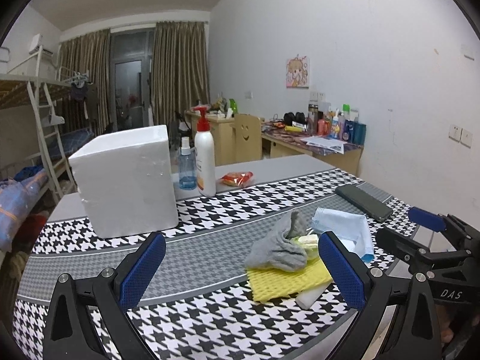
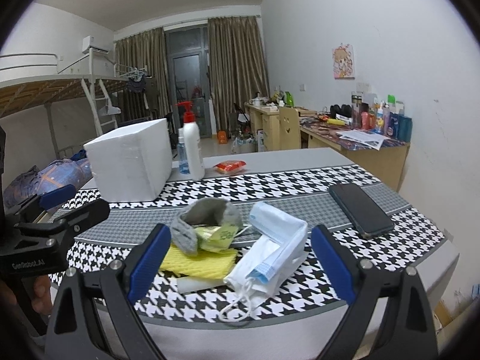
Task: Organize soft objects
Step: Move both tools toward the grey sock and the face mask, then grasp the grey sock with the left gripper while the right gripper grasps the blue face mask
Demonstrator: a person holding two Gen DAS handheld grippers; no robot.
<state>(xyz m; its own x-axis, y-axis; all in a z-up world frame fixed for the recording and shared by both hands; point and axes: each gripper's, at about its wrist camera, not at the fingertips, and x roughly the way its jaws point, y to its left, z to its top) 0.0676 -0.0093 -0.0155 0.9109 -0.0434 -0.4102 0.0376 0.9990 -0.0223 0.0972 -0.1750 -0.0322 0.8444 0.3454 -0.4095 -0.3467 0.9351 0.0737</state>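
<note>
A pile of soft things lies on the houndstooth table cover. It holds a crumpled grey sock (image 1: 279, 246) (image 2: 207, 216), a yellow cloth (image 1: 285, 279) (image 2: 198, 262), a yellow-green packet (image 2: 219, 235) and blue-white face masks (image 1: 345, 228) (image 2: 273, 249). My left gripper (image 1: 243, 273) is open, hovering just left of the pile, its right finger beside the yellow cloth. My right gripper (image 2: 240, 261) is open and empty, its fingers either side of the pile's near edge, above the masks. Each gripper shows in the other's view: right gripper (image 1: 411, 231), left gripper (image 2: 72, 204).
A white foam box (image 1: 126, 180) (image 2: 132, 162) stands at the back left. Behind it are a pump bottle (image 1: 205, 162), a blue spray bottle (image 1: 186, 168) and a red snack packet (image 1: 237, 178). A dark phone (image 2: 360, 210) lies right of the pile. The table's front edge is close.
</note>
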